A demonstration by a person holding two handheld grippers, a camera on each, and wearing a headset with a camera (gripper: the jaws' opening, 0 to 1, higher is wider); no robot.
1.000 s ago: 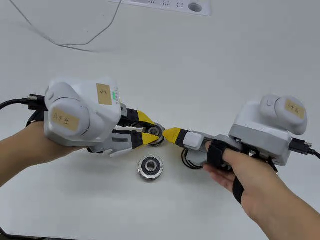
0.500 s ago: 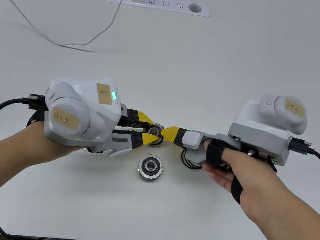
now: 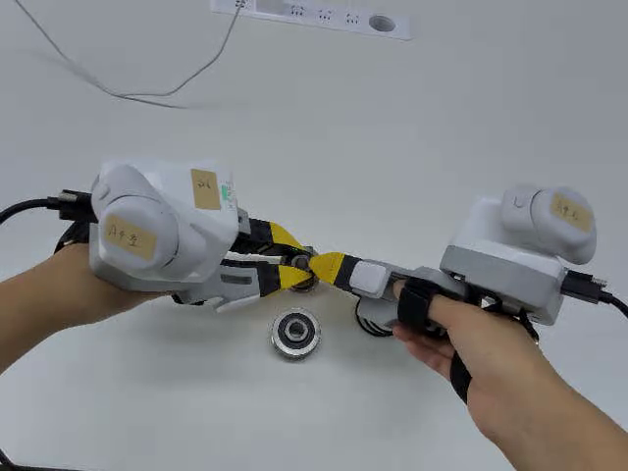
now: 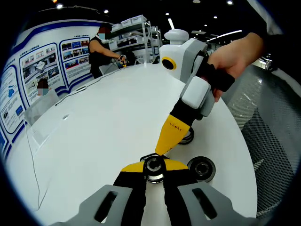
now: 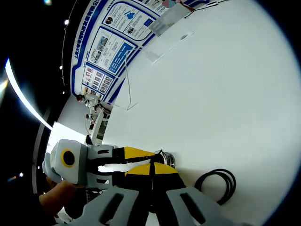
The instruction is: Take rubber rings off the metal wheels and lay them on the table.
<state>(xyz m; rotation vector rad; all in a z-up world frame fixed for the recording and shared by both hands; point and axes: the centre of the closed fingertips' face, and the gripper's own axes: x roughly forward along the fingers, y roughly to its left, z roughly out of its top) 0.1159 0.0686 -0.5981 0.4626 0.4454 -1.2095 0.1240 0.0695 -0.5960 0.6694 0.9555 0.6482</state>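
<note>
Clamping a metal wheel [image 4: 154, 168] from both sides, the left gripper [image 4: 155, 165] has its yellow-tipped jaws drawn in tight on it. In the head view this wheel sits near the centre of the white table [image 3: 422, 137], with the left gripper reaching in from 9 o'clock and the right gripper [image 3: 330, 265] from 3 o'clock. The right gripper's jaws are pressed together with no gap showing. In the left gripper view their joined tip touches the wheel's rim at its 12 o'clock edge. Whether a ring is nipped between them is too small to tell. Loose black rubber rings [image 5: 216, 183] lie coiled on the table at about 4 o'clock from the held wheel in the head view, partly under the right gripper's body. Part of the task therefore appears done. A second wheel [image 3: 295, 334] rests flat on the table at 6 o'clock from the held one, apart from both grippers, and it cannot be told whether it carries a ring. A power strip [image 3: 312, 15] lies at the table's 12 o'clock edge, with a cable [image 3: 147, 90] trailing toward 11 o'clock. As a judgement, the work stands partway. At least one ring is off and laid down, and the held wheel is the one being stripped. Its ring has yet to join the others on the table. The second wheel may remain to be done.
</note>
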